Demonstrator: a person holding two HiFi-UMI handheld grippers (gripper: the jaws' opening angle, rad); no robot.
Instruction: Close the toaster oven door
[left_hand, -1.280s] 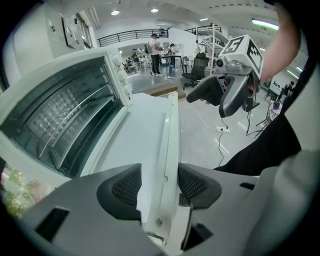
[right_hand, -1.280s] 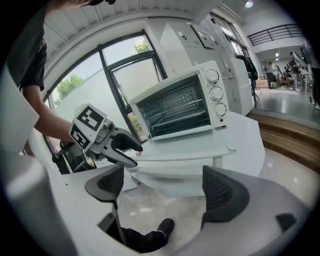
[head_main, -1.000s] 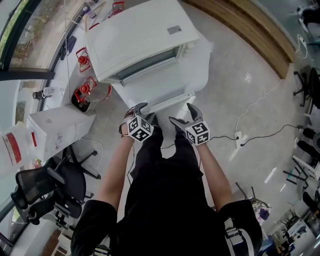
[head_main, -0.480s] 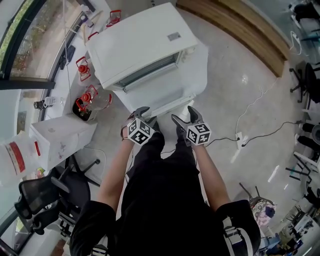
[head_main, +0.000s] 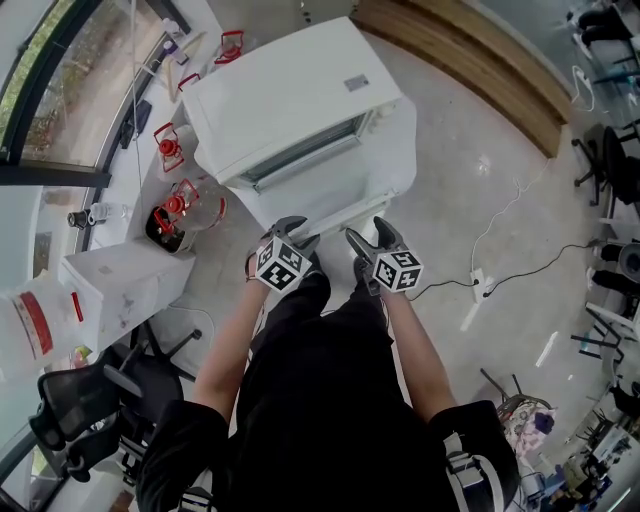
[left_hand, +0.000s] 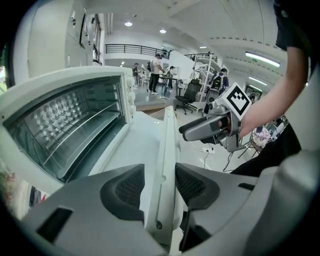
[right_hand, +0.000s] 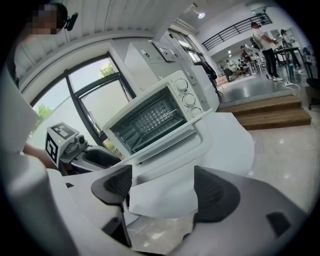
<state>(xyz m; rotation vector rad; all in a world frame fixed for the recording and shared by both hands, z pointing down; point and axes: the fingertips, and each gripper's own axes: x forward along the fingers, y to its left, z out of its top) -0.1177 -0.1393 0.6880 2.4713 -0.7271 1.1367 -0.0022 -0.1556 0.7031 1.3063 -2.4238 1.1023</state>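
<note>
White metal toaster oven door (head_main: 322, 192): lying open, at 12 o'clock of both claws. Left gripper (left_hand: 160, 182), right gripper (right_hand: 162, 187): jaws just closing, astride its front edge, not yet clamped. Risk: an uneven lift lets one corner slip free.

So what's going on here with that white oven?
A person stands at a white toaster oven whose door is folded down open. The left gripper straddles the door's front edge and the right gripper brackets its corner. Both sets of jaws have just been closing around the door, neither clearly clamping it yet.
</note>
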